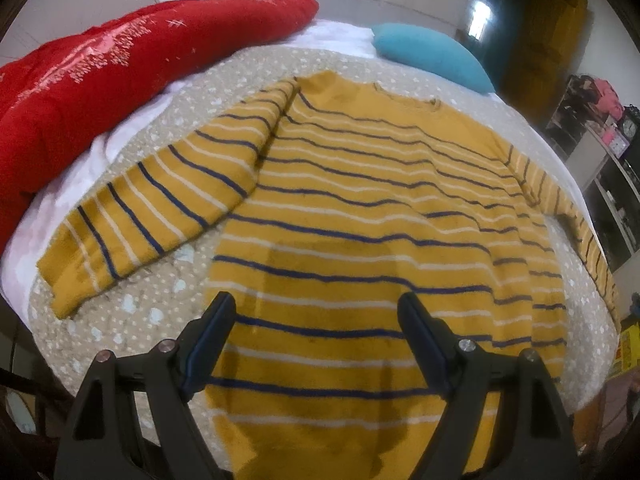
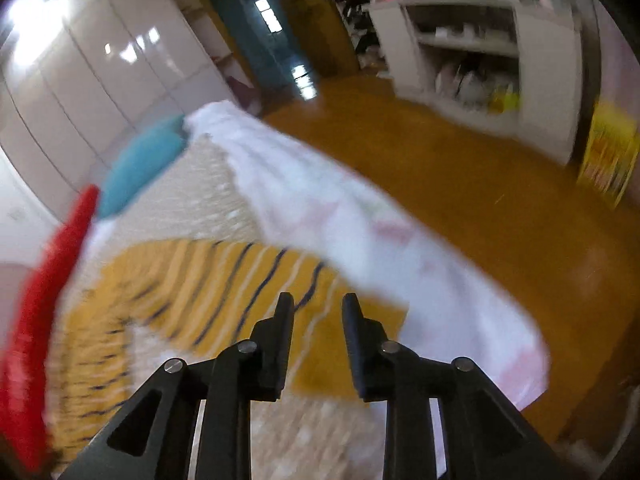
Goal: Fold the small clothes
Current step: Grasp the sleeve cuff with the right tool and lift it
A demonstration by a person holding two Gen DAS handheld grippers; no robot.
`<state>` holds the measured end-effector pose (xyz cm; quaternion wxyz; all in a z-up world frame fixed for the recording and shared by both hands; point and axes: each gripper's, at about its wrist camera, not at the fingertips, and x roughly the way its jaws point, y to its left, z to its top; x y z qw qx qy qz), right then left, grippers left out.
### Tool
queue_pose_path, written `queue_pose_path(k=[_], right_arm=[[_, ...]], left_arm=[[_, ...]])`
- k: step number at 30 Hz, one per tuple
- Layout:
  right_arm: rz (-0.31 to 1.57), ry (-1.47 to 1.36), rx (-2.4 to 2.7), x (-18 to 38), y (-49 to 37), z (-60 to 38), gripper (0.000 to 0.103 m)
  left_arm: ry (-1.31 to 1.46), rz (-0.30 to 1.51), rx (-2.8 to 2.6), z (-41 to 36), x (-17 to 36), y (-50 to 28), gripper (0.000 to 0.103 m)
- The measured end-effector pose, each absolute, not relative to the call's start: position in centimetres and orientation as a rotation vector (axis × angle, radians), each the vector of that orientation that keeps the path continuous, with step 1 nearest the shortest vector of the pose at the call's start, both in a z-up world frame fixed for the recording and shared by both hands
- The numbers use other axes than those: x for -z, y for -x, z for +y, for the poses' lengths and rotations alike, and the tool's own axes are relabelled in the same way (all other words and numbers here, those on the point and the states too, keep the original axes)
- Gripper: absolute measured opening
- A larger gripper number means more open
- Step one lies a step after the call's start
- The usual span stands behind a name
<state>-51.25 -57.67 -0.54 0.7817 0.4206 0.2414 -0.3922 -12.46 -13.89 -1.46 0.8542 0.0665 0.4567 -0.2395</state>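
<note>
A mustard-yellow sweater point(image 1: 360, 200) with navy and white stripes lies flat on the bed, back up, both sleeves spread out. My left gripper point(image 1: 316, 304) is open and empty, hovering just above the sweater's hem. In the blurred right wrist view my right gripper point(image 2: 316, 304) is open and empty, above the cuff end of the right sleeve point(image 2: 248, 280) near the bed's right edge.
The bed has a beige dotted cover point(image 1: 132, 312) over a white sheet point(image 2: 360, 232). A red quilt point(image 1: 100, 72) lies at the left, a teal pillow point(image 1: 432, 56) at the head. Wooden floor point(image 2: 460, 184) and white shelves point(image 2: 480, 48) stand to the right.
</note>
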Motion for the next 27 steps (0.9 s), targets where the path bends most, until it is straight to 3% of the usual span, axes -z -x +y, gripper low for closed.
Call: queue_pose_path(k=[4, 14, 15, 16, 17, 22, 27], right_arm=[[0.433, -1.115, 0.652, 2.6, 52.3, -55.5, 0.046], [0.425, -1.142, 0.797, 4.8, 48.6, -56.3, 0.046], [0.439, -1.121, 0.836, 4.6, 48.1, -57.0, 0.024], [0.453, -1.113, 0.860, 4.5, 47.6, -57.6, 0.009], [0.454, -1.112, 0.862, 4.5, 48.0, -58.2, 0.006], [0.384, -1.009, 1.012, 0.2, 50.3, -60.8, 0.006], [0.438, -0.869, 1.022, -4.2, 46.0, -61.6, 0.005]], left_arm=[[-0.161, 0.978, 0.539, -14.9, 2.1, 13.0, 0.082], [-0.146, 0.968, 0.536, -14.2, 1.6, 13.1, 0.082], [-0.143, 0.967, 0.533, -14.0, 1.5, 13.1, 0.082], [-0.142, 0.967, 0.532, -13.9, 1.4, 13.0, 0.082], [-0.140, 0.964, 0.530, -13.7, 1.2, 13.0, 0.082], [-0.106, 0.944, 0.517, -12.0, 0.5, 12.2, 0.082], [-0.055, 0.933, 0.503, -10.0, 0.2, 11.2, 0.082]])
